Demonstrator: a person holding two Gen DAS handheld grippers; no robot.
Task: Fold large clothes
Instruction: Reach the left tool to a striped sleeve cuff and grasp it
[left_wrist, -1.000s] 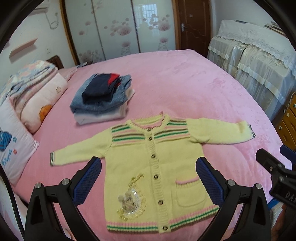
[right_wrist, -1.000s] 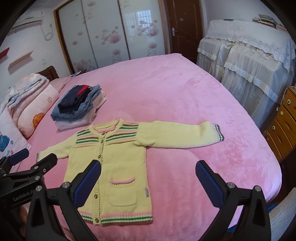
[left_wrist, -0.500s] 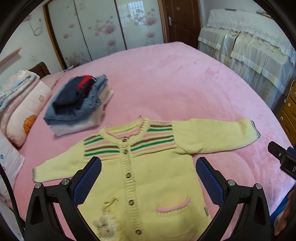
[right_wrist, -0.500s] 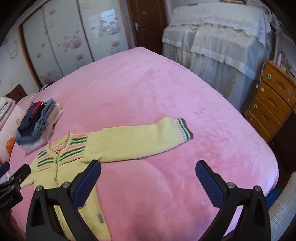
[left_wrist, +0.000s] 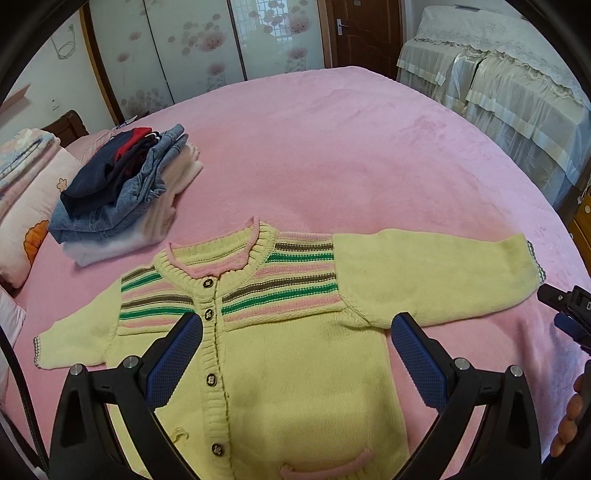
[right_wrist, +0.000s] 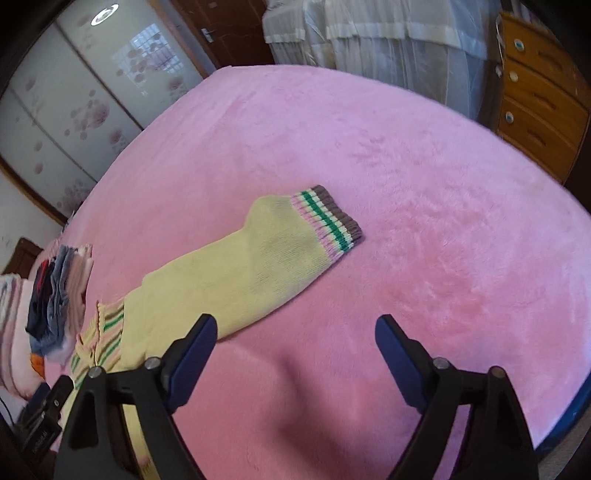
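A pale yellow knitted cardigan (left_wrist: 295, 362) with pink, green and brown chest stripes lies flat, front up and buttoned, on the pink bed (left_wrist: 351, 147). Both sleeves stretch out sideways. My left gripper (left_wrist: 295, 332) hovers open over the cardigan's chest, nothing between its blue pads. In the right wrist view the right sleeve (right_wrist: 266, 258) with its striped cuff (right_wrist: 328, 221) lies ahead of my right gripper (right_wrist: 295, 332). That gripper's jaws are closing, with only pink bedcover between them; the sleeve lies just beyond the left finger (right_wrist: 195, 347).
A stack of folded clothes (left_wrist: 122, 192), denim and dark items on top, sits at the bed's far left beside pillows (left_wrist: 29, 206). A draped cabinet (left_wrist: 509, 74) and a wooden drawer chest (right_wrist: 539, 92) stand past the bed's right edge. A person's hand (left_wrist: 572, 417) shows at right.
Both grippers have come down and closer to the cardigan. The right one swung toward the right sleeve and rolled, and its jaws stand narrower than before.
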